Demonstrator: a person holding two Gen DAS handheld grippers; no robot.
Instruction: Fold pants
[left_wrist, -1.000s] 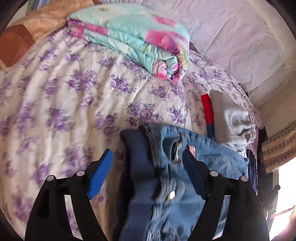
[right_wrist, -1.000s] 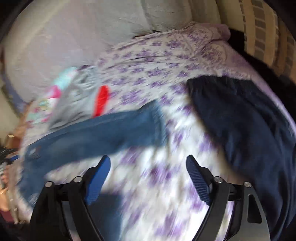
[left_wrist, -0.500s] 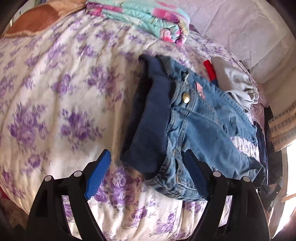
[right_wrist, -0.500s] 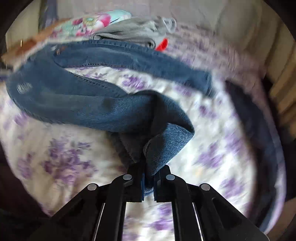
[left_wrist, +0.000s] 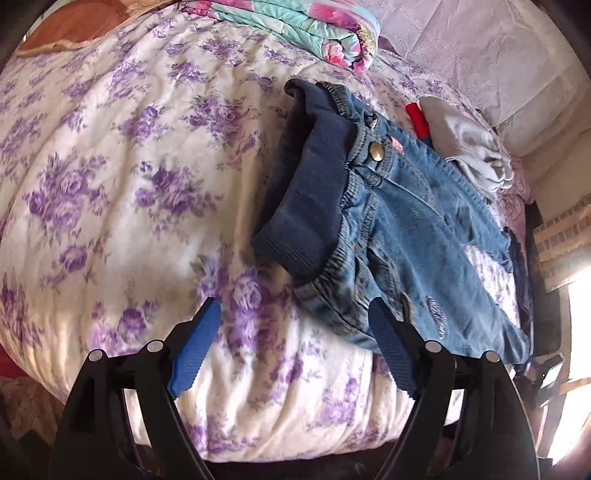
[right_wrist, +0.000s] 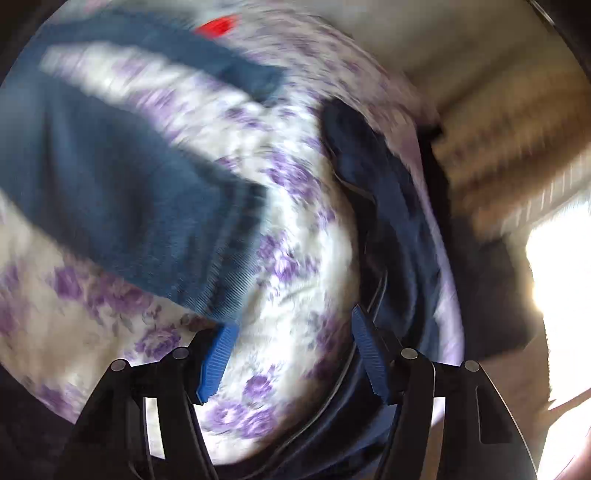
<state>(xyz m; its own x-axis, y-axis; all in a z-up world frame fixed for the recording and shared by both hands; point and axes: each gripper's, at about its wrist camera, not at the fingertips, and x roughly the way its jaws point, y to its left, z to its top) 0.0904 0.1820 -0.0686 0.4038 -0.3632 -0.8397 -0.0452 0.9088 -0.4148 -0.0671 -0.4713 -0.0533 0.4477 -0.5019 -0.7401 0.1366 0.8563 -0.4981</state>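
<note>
On the bed (left_wrist: 110, 155), spread with a white quilt printed in purple flowers, the jeans (left_wrist: 399, 221) lie flat with their waistband turned toward the middle of the mattress and their legs running off toward the bed's far side. A wide dark-blue ribbed band is folded out over the waist, and a brass button shows just beside it. Beyond the jeans, touching their upper edge, sits a crumpled grey garment (left_wrist: 465, 147) with a red strip (left_wrist: 415, 116) tucked against it. Farther from the jeans, near the head of the bed, rests a folded turquoise and pink blanket (left_wrist: 314, 26), and a brown cushion (left_wrist: 74, 26) lies well apart from them at the bed's corner.

The left gripper (left_wrist: 295, 343) hovers over the quilt just short of the jeans' waist, jaws spread wide with nothing between them; its right blue pad overlaps the denim's lower edge in the picture, though I cannot tell whether it touches.

The right wrist view is heavily smeared (fine detail is lost). There the right gripper (right_wrist: 293, 356) has its jaws opening, only quilt between them, while a leg end of the jeans (right_wrist: 140, 206) lies just beyond its left pad. A dark navy garment (right_wrist: 388, 206) lies at the bed's edge past the right pad.
</note>
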